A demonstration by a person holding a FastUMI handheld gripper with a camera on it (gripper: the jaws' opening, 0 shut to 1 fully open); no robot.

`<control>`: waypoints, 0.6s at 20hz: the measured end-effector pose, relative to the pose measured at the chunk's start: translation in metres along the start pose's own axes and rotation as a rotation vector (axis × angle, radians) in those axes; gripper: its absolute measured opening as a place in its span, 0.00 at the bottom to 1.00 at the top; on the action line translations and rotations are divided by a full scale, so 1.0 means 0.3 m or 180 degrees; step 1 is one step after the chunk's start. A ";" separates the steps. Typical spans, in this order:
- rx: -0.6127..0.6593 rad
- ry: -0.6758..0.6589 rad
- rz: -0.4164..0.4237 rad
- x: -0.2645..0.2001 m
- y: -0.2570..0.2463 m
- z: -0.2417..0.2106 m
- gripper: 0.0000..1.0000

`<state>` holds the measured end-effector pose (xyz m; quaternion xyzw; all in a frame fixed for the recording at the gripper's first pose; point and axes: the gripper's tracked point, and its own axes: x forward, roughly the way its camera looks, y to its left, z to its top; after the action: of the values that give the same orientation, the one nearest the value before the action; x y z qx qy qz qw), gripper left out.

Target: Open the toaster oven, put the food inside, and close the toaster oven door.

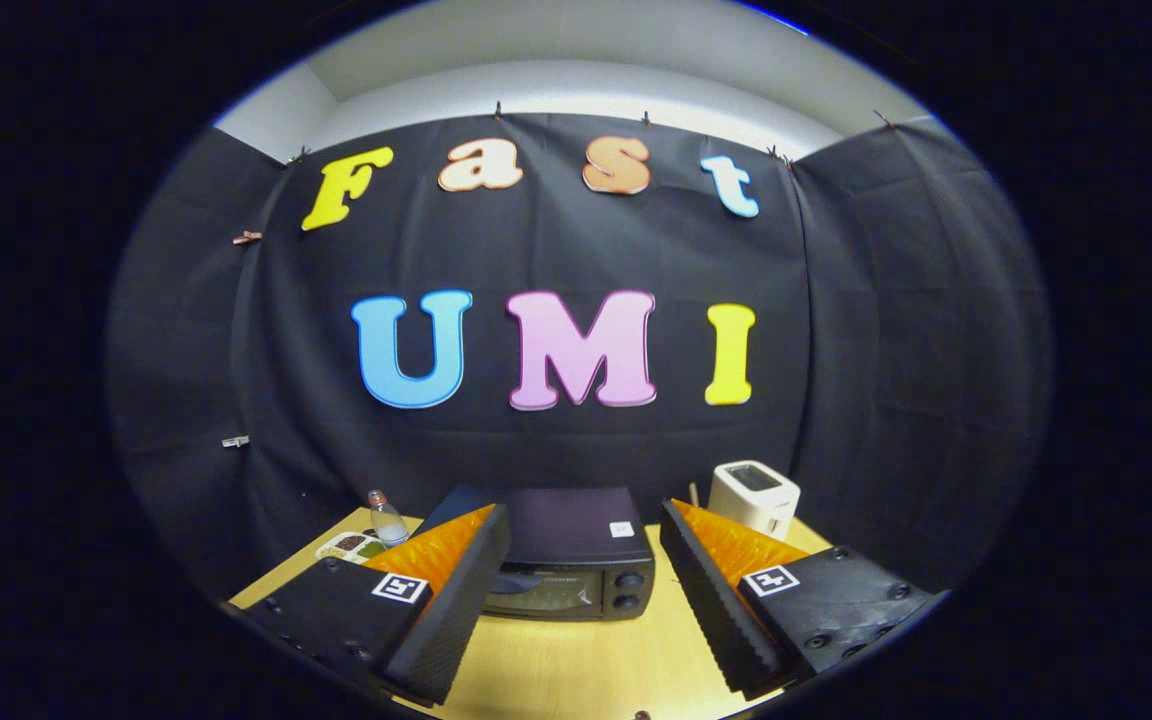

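The jaws of the gripper (pixel 584 590) stand wide apart with nothing between them, raised over the wooden worktop (pixel 576 665). Just beyond them sits the toaster oven (pixel 576 560), long axis crosswise, its closed glass door and knobs facing the jaws; the left finger hides its left end. A bottle (pixel 386 518) and a food tray (pixel 351 546), partly hidden, lie left; a white toaster (pixel 754 497) stands right.

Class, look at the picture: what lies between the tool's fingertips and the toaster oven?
Bare wooden table, seen in the gripper view. The open tool frames the toaster oven.
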<state>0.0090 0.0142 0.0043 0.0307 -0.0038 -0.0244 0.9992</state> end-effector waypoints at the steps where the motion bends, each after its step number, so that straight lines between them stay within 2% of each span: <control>1: -0.0032 -0.0094 -0.0019 -0.034 -0.026 0.044 0.98; 6: 0.0152 -0.0234 -0.0134 -0.125 -0.149 0.152 0.98; 8: 0.0084 -0.0252 -0.0176 -0.143 -0.225 0.169 0.98; 12: 0.0149 -0.0309 -0.0105 -0.142 -0.298 0.238 0.98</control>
<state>-0.0385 -0.0772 0.0698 0.0529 -0.0523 -0.0422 0.9963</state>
